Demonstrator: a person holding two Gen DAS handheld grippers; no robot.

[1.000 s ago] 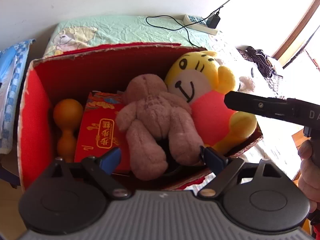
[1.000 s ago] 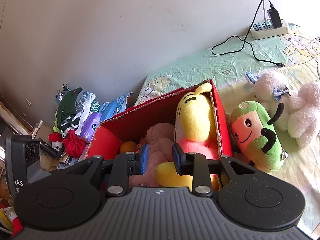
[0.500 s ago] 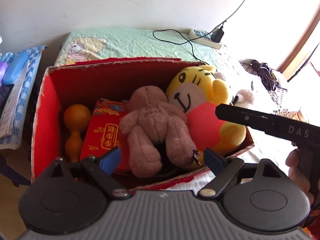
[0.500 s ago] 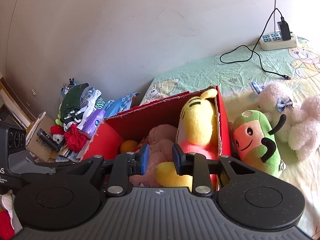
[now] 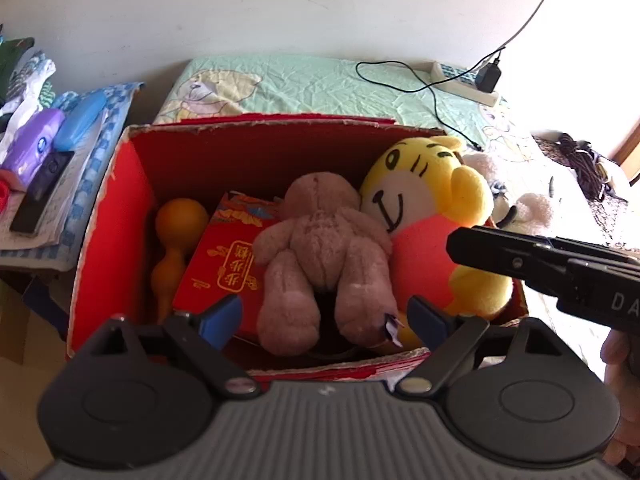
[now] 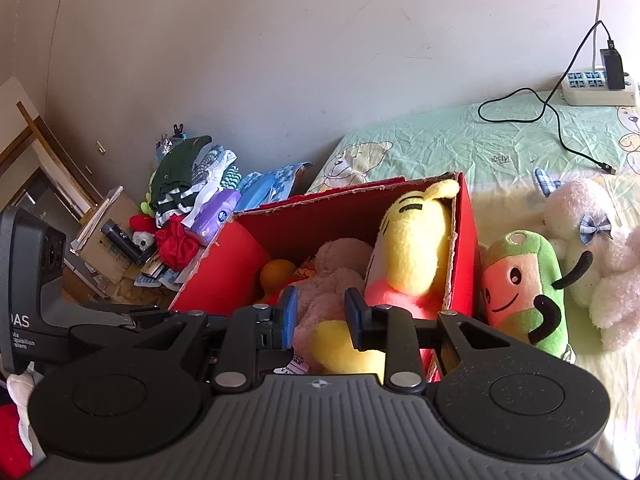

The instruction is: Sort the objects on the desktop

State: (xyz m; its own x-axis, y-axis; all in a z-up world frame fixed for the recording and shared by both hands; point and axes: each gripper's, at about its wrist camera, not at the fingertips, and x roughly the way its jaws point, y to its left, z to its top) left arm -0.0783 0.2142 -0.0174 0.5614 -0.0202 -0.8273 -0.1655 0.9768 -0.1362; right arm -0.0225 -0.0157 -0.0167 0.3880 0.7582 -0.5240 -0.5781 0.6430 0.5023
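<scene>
Right now the left gripper (image 5: 322, 314) hangs above the near edge of a red cardboard box (image 5: 120, 200) with its blue-padded fingers (image 5: 220, 312) spread wide and nothing between them. Inside the box, a brown plush bear (image 5: 324, 256) lies face down in the middle, its legs toward the camera. A yellow tiger plush (image 5: 424, 216) in a coral shirt leans against the right wall, touching the bear. Under the bear's left side sits a red gift packet (image 5: 224, 268) with gold lettering, and an orange gourd-shaped toy (image 5: 176, 240) stands by the left wall, just beside the packet.

From the right wrist view, the right gripper (image 6: 320, 314) is held low over the same box, its fingers released with a narrow gap and holding nothing; the bear and the tiger's yellow arm show past them. In the left wrist view that gripper's black body crosses in front of the tiger, with part of a hand (image 5: 620, 360) at the frame's right edge.

The box rests on a bed with a pale green cartoon sheet (image 6: 460, 140). Outside the box's right wall, a green and coral plush (image 6: 524, 284) leans against it, with a fluffy white plush (image 6: 592, 252) touching its far side. A white power strip (image 6: 598, 88) with a black charger and a cable lies near the wall. A heap of clothes and packets (image 6: 192, 200) sits to the box's left, off the bed.
</scene>
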